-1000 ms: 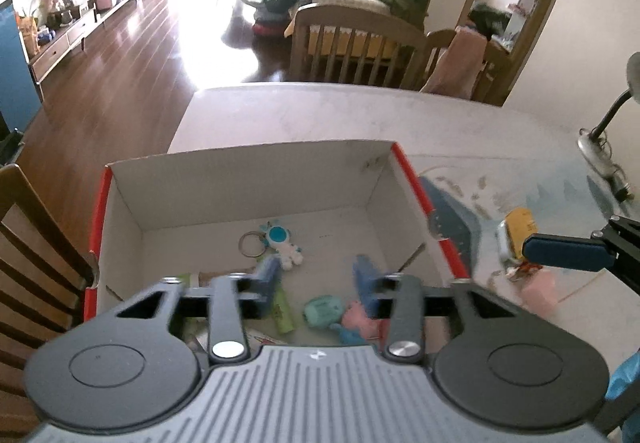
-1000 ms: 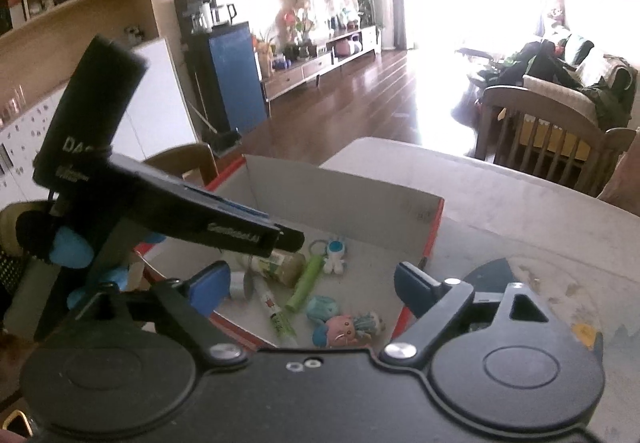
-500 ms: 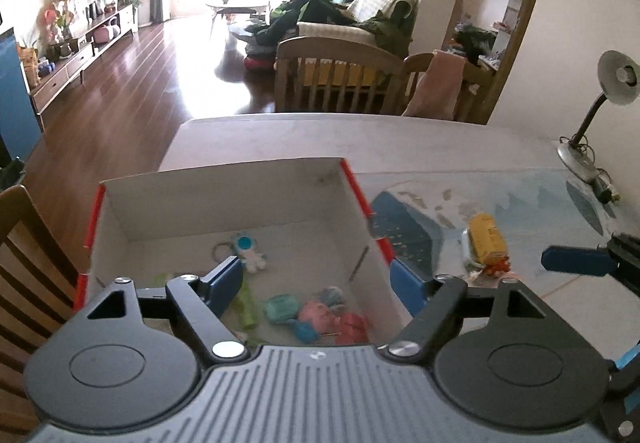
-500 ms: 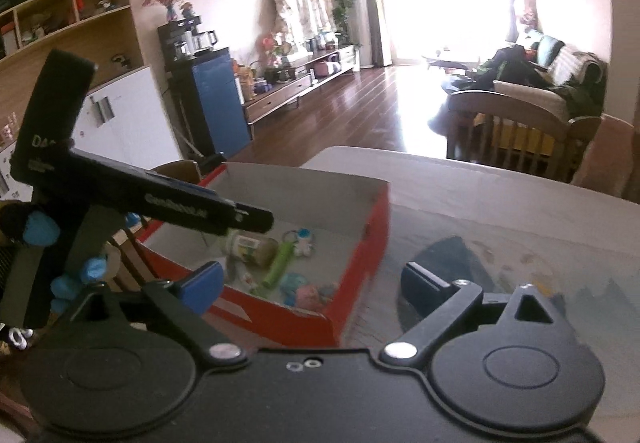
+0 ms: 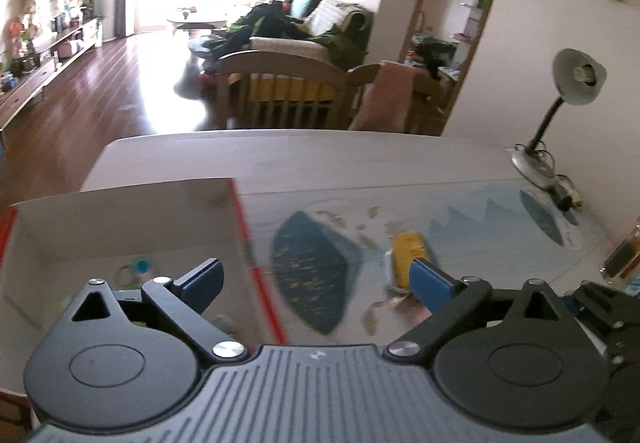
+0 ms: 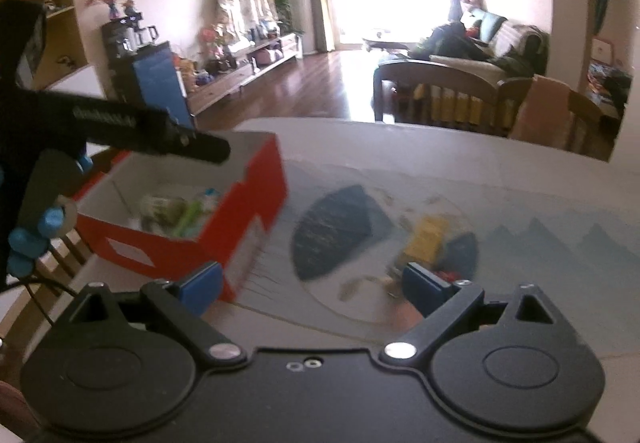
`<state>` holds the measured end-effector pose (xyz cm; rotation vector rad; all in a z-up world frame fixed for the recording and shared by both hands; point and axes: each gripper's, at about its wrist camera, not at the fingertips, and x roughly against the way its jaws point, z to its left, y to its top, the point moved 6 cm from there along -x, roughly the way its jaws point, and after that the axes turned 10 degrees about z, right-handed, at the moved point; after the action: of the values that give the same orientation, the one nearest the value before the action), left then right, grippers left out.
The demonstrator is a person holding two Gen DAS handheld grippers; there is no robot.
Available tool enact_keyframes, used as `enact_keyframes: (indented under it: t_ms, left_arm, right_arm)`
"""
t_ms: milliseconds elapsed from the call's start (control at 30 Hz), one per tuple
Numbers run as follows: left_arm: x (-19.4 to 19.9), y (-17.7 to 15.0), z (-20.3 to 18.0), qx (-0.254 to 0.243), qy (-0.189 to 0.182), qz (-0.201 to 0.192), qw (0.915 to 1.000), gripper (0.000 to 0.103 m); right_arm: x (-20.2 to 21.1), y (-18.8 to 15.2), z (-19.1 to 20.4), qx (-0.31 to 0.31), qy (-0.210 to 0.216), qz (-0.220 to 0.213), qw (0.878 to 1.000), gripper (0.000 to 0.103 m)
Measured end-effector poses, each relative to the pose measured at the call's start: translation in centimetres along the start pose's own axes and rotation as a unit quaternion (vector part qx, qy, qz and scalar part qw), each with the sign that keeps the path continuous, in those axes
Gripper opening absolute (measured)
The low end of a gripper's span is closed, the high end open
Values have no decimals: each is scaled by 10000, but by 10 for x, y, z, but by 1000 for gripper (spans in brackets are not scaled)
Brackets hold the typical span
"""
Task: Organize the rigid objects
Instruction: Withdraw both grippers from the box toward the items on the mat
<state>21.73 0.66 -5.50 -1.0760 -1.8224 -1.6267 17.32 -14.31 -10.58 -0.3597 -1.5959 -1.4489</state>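
Several small items, among them a green tube [image 6: 191, 218], already lie in the red box [image 6: 240, 219], while a yellow toy [image 5: 408, 251] is left out on the surface [image 5: 320, 155]; both the left gripper [image 5: 316, 283], just opened, and the right gripper [image 6: 316, 285] have fingers spread and empty.

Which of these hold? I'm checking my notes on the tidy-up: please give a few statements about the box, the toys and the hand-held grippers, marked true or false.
1. The red box already holds several small items. True.
2. The yellow toy lies inside the box. False: it lies on the table mat, outside the box.
3. The left hand-held gripper is clamped on a toy. False: its jaws stand open and empty.
4. The right hand-held gripper is open with nothing between its fingers. True.
5. A desk lamp stands on the table. True.
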Motion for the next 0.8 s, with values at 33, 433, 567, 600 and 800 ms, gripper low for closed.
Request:
enact_keyframes:
  t_ms: [33,433,567,600,800]
  left_arm:
    - [-4,1,-5,3,0,1,10000,100]
    - [-77,15,-59,145,-116,497,9986,102]
    - [-101,16,-74,171,-46,671,9976,102]
    - [-107,16,-78,154,-33,699,9974,102]
    - [-144,15,-97,2,172,885,9959,102]
  right_arm:
    - [-2,-3,-6,7,-58,23,10000,96]
    - [-42,-25,-62,294,-378,281,9985,96]
    - [-59,-28,-75,373,-272,399,9981,96]
    - [-64,-29,-77,422,-253,439,9978,96]
    - [-88,-37,-84,778,-207,672,9945,95]
